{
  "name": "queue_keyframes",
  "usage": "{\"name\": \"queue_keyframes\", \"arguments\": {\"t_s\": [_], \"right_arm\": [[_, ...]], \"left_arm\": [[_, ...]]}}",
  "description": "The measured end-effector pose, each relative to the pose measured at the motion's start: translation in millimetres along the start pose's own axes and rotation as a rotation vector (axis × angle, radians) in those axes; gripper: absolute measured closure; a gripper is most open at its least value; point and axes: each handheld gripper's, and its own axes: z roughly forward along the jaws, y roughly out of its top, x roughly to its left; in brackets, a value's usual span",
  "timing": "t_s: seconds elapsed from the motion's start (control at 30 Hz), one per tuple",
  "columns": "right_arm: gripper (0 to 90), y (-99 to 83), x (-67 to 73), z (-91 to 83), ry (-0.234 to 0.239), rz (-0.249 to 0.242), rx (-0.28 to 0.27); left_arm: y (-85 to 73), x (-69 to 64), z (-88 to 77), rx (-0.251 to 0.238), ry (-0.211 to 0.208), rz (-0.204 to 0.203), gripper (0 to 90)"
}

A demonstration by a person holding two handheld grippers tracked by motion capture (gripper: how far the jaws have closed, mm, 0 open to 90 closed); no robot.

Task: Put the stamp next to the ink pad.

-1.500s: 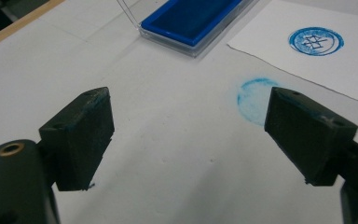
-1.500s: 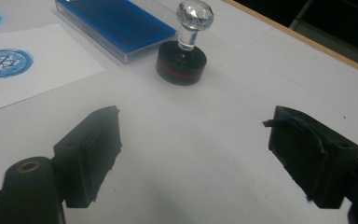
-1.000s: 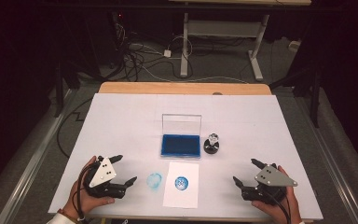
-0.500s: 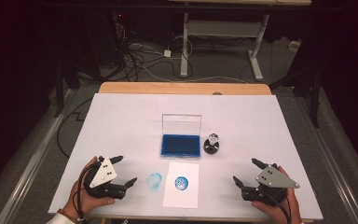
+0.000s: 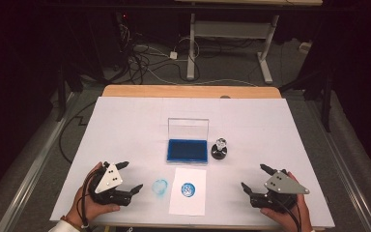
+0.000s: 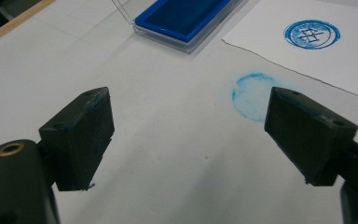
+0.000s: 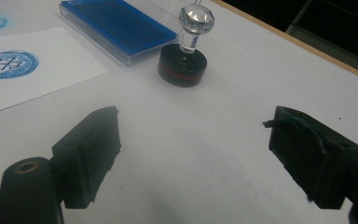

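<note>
A blue ink pad [image 5: 187,150] [image 6: 182,17] [image 7: 117,27] lies mid-table with its clear lid [image 5: 188,128] standing up behind it. A round black stamp with a clear knob [image 5: 219,149] [image 7: 184,58] stands upright just right of the pad. In front of the pad lies a white paper [image 5: 188,190] [image 6: 307,51] [image 7: 28,79] bearing a round blue stamp print [image 5: 188,189] [image 6: 311,34] [image 7: 9,63]. My left gripper [image 5: 128,177] [image 6: 189,133] rests open near the front left, empty. My right gripper [image 5: 256,178] [image 7: 196,156] rests open near the front right, empty.
A faint blue ink smudge [image 5: 160,186] [image 6: 254,90] marks the white table cover [image 5: 125,125] just left of the paper. A wooden table edge [image 5: 188,91] runs along the back. Cables and desk legs lie on the floor beyond.
</note>
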Motion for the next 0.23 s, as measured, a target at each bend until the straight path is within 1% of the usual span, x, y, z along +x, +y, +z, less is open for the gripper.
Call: {"name": "queue_keyframes", "arguments": {"t_s": [0.13,0.23], "right_arm": [[16.4,0.3,-1.2,0.1,-0.001,0.0,-0.005],[17.1,0.2,-1.4,1.3,0.007,-0.001,0.0]], "left_arm": [[-0.2,1.4,-0.3,0.005,0.002,-0.001,15.3],[-0.5,2.5,-0.7,0.007,0.009,-0.008,15.2]]}}
